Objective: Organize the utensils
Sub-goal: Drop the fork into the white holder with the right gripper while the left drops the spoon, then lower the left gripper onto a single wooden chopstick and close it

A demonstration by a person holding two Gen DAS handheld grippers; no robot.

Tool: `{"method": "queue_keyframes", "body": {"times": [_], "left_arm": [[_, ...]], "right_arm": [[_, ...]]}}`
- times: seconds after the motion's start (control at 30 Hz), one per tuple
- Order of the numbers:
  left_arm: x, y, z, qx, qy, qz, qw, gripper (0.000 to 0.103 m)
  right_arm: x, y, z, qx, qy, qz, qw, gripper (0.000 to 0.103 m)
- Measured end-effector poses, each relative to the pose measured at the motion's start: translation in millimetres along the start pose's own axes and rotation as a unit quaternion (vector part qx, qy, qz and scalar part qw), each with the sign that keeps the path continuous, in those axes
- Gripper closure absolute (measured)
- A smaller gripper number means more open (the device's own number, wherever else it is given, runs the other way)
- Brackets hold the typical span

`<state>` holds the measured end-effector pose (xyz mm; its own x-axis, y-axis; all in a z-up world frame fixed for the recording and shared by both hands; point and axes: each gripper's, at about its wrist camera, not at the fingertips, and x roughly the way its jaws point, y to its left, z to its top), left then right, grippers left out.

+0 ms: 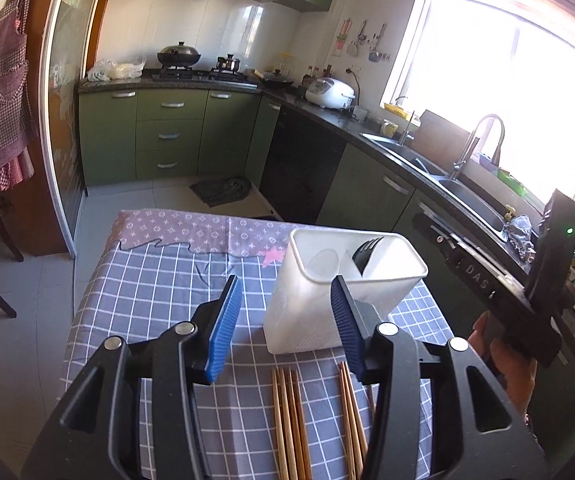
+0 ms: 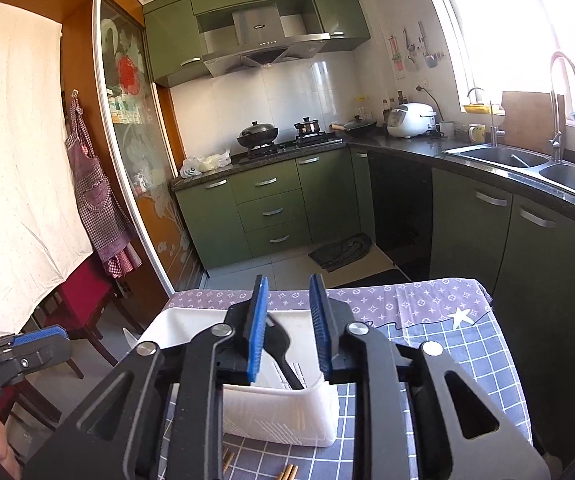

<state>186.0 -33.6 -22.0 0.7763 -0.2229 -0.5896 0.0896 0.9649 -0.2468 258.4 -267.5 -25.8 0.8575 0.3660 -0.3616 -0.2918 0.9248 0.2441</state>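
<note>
Upright on the checked tablecloth (image 1: 159,280) stands the white utensil holder (image 1: 307,312), a tall rectangular tub toward the right half of the small table. Inside it leans a black fork (image 1: 365,254), tines up against the far wall in the left wrist view; the right wrist view shows the same black utensil (image 2: 283,344) slanting down into the tub. On the cloth just in front of the holder lie wooden chopsticks (image 1: 287,420) in two loose bundles, running toward the camera, apart from the tub's base.

The left gripper (image 1: 287,292) points downward over the chopsticks, its jaws parted with nothing between them; the right-hand blue pad overlaps the holder's near corner in the picture, though whether it touches I cannot tell. The right gripper (image 2: 287,300) hangs above the holder's (image 2: 279,412) open mouth, jaws apart and released, the fork below them and free of the pads.

Only the left view shows the right tool from outside, its black body (image 1: 547,280) held by a hand (image 1: 507,368) at the table's right side. Only the right view shows the left gripper's blue pad (image 2: 39,334) off beyond the table's left edge, and chopstick ends (image 2: 287,472) near the tub's foot.

The holder sits near the table's right edge; the cloth to its left lies bare, with the patterned purple strip (image 1: 191,228) along the far edge.
</note>
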Motion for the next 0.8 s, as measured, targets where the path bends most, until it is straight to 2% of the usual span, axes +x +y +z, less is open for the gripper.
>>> {"method": "queue_keyframes", "body": {"times": [0.1, 0.17, 0.3, 0.4, 0.5, 0.57, 0.67, 0.8], "left_arm": [[6.0, 5.3, -11.5, -0.011, 0.048, 0.002, 0.9988, 0.058], [13.2, 8.6, -21.4, -0.019, 0.087, 0.004, 0.9960, 0.058], [31.9, 4.2, -43.3, 0.004, 0.151, 0.025, 0.9883, 0.058], [52.7, -3.4, -61.1, 0.041, 0.201, 0.036, 0.9781, 0.058], [74.5, -4.8, -76.0, 0.045, 0.244, 0.041, 0.9678, 0.058], [85.5, -5.4, -81.0, 0.050, 0.257, 0.045, 0.9640, 0.070], [98.4, -5.4, -83.7, 0.050, 0.269, 0.058, 0.9600, 0.079], [110.1, -5.4, -87.8, 0.051, 0.284, 0.064, 0.9554, 0.083]], "right_arm": [[-23.3, -3.7, 0.9, 0.014, -0.009, 0.004, 1.000, 0.079], [-39.9, -7.0, 0.3, 0.021, -0.003, -0.009, 1.000, 0.078], [-62.9, -17.6, -14.4, 0.028, 0.056, -0.029, 0.998, 0.073], [-73.1, -27.2, -35.4, 0.026, 0.099, -0.037, 0.994, 0.073], [-81.1, -36.5, -59.9, 0.025, 0.135, -0.041, 0.990, 0.073], [-86.9, -42.2, -75.1, 0.024, 0.149, -0.047, 0.987, 0.073], [-91.0, -50.8, -89.7, 0.028, 0.164, -0.050, 0.985, 0.073], [-92.8, -58.9, -99.1, 0.035, 0.174, -0.051, 0.983, 0.073]]}}
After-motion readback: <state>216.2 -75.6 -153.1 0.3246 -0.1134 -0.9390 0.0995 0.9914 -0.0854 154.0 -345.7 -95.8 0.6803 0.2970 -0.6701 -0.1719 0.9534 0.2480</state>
